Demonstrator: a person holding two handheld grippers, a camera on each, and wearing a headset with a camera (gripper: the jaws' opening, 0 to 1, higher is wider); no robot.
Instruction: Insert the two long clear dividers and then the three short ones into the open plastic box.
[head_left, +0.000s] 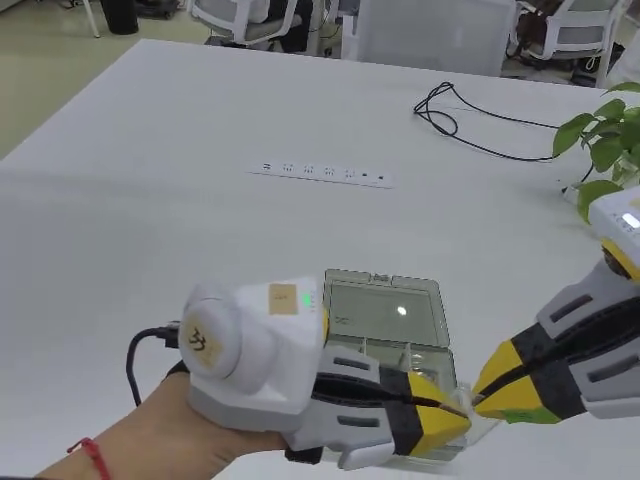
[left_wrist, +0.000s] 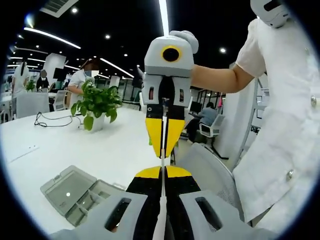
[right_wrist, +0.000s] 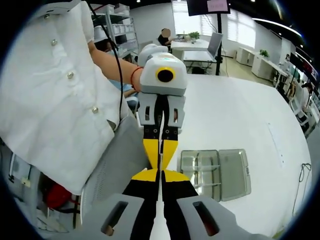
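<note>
Low over the near edge of the white table (head_left: 150, 150): left gripper (head_left: 455, 415), held in a hand (head_left: 200, 440) with a red cord at the wrist, forearm coming in from the lower left, body about level, nose pointing right. Facing it, right gripper (head_left: 487, 396), reaching in from the right and tilted slightly down, nose pointing left. Yellow tips nearly touching, just above the near right corner of the open plastic box (head_left: 385, 312).

Both pairs of jaws pinched almost flat on one clear divider (head_left: 464, 402), a small glassy sliver bridging the gap between the tips. Long or short: cannot tell. Seen edge-on in the left gripper view as a thin pale line running from the near jaws straight into the opposite ones; same head-on alignment in the right gripper view, with a bare forearm and a white buttoned garment behind the facing tool.

Box close to the near edge of the table, lid folded flat toward the far side, base on the near side and partly hidden by the grippers. Thin clear walls standing inside the base in the right gripper view.

Toward the middle of the table, a white power strip (head_left: 320, 172). Toward the far right corner, a looped black cable (head_left: 450, 110) and a leafy green plant (head_left: 600, 130)
</note>
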